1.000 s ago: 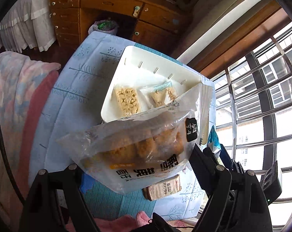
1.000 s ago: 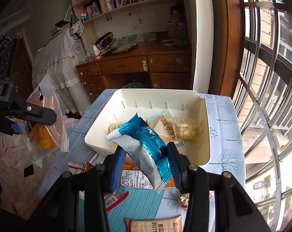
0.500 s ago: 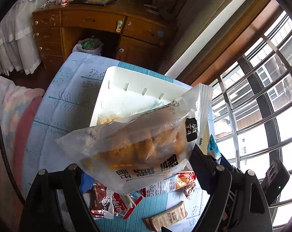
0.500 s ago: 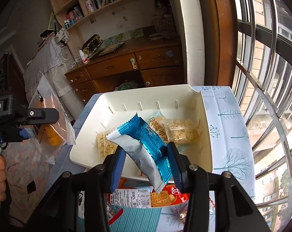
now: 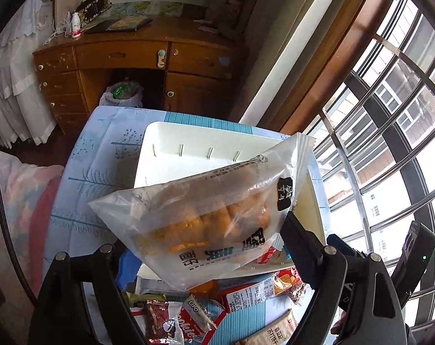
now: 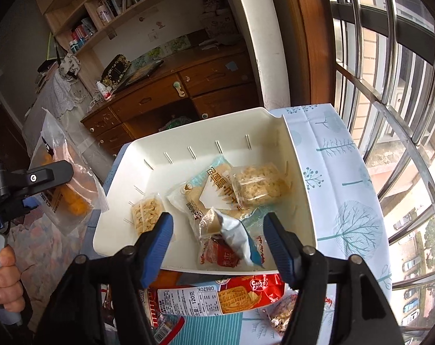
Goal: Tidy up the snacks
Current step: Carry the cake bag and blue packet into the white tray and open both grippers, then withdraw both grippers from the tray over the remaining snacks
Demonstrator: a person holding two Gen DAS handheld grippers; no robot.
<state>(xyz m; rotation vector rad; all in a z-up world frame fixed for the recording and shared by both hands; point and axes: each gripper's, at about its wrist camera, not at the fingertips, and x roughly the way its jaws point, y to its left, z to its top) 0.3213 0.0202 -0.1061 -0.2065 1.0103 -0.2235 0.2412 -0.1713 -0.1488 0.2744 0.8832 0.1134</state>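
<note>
The right gripper [image 6: 219, 238] was seen with its jaws spread wide and nothing between them; half a second earlier the blue packet had been clamped there. That blue packet [image 6: 234, 234] now lay released inside the white bin [image 6: 299, 172], near the front wall, resting partly on a red wrapper [image 6: 217, 254]. Two nut bars [image 6: 147, 214] [image 6: 259, 185] and a pale pouch [image 6: 214, 187] were already in the bin behind it. One drop was therefore judged done on the right side.

The left gripper [image 5: 206, 254] was held higher and further back from the bin than a second ago, with more loose snacks exposed below. Its jaws were closed on the clear bag [image 5: 206, 215] of orange-yellow pieces, gripped at the lower edge; the bag hung in the air in front of the bin, not in it. In the right view the bag was seen well left of the bin.

On the tabletop [image 6: 344, 189], just in front of the bin, a red biscuit pack [image 6: 226, 296] and several small packets [image 5: 188, 319] were left unsorted. The bag was judged next for the bin; the task was only partly done. The bag's size may crowd the items already inside.
</note>
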